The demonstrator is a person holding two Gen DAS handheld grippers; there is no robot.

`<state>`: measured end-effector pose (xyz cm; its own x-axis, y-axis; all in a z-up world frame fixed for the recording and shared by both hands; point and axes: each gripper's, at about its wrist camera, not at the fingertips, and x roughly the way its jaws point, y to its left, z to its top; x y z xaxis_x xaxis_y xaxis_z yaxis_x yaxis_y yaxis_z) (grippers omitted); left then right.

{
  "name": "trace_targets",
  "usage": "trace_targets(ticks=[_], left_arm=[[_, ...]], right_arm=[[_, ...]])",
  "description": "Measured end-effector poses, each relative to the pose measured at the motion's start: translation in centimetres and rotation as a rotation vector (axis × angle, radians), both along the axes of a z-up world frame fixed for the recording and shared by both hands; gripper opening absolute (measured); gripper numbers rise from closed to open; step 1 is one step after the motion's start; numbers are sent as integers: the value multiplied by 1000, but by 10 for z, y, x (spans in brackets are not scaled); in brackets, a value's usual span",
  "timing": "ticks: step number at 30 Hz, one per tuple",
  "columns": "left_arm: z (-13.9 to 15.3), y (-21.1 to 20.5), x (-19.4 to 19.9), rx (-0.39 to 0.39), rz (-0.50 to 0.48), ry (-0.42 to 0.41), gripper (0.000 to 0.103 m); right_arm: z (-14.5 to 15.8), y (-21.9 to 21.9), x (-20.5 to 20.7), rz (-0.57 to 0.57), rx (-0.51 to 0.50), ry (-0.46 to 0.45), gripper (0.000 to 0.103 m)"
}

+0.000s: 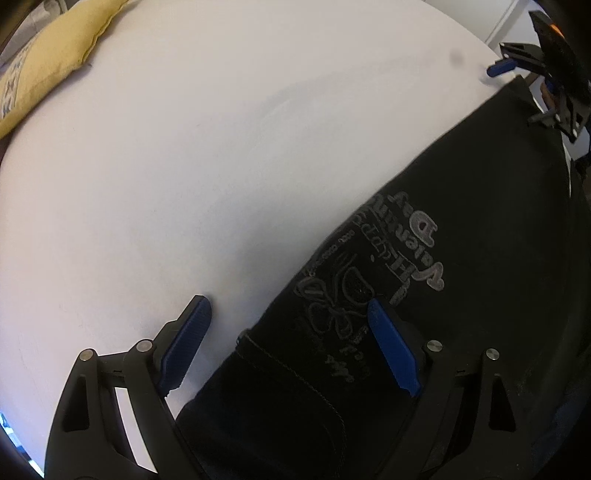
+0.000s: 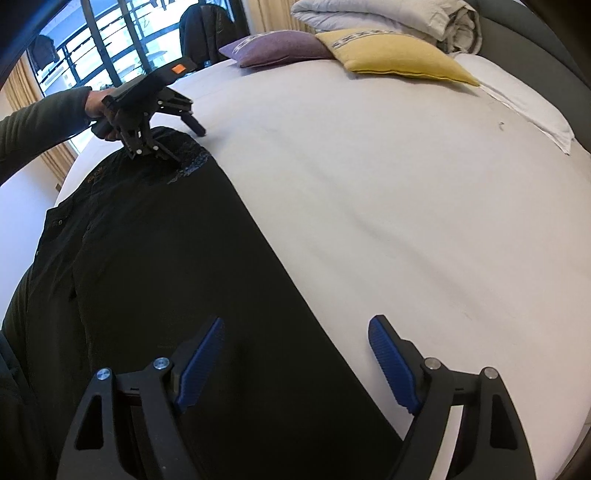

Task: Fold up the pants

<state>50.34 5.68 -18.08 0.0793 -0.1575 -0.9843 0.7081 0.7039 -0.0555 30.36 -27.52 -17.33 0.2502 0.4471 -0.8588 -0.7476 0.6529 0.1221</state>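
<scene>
The left gripper is spread wide, straddling one edge of the black pants near their grey print. The right gripper is equally released, straddling the same edge further along. The pants lie flat on the white bed, apparently folded lengthwise.

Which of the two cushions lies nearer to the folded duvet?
The yellow cushion: it touches the duvet, while the purple cushion lies farther left.

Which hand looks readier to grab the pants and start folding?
Hard to pick: both are open. The left gripper straddles the black pants' printed edge; the right gripper straddles the same edge farther along.
</scene>
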Motion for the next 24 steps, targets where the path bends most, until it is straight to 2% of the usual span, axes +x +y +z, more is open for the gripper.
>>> trace_targets(ticks=[5, 7, 9, 10, 13, 14, 16, 18, 20, 24], left_arm=[[-7, -5, 12, 3, 12, 28, 87], [-8, -7, 13, 6, 9, 25, 81], [-7, -8, 12, -7, 9, 22, 63], [-5, -10, 12, -14, 10, 19, 58], [-2, -13, 11, -22, 16, -7, 34], [1, -13, 13, -31, 27, -17, 19], [3, -14, 11, -46, 30, -30, 17], [3, -19, 5, -36, 15, -60, 10], [3, -22, 1, -35, 18, -96, 9], [6, -29, -23, -16, 2, -213, 7]], right_arm=[[2, 9, 5, 14, -14, 0, 82], [3, 10, 7, 5, -20, 0, 82], [4, 14, 9, 3, -22, 2, 80], [5, 15, 10, 4, -23, 1, 79], [7, 19, 10, 7, -23, -5, 78], [7, 18, 10, 7, -23, -7, 78], [9, 20, 10, 13, -31, -11, 77], [9, 17, 9, 15, -40, -16, 77], [8, 15, 11, 10, -42, -16, 76], [2, 11, 18, -3, -51, -4, 74]])
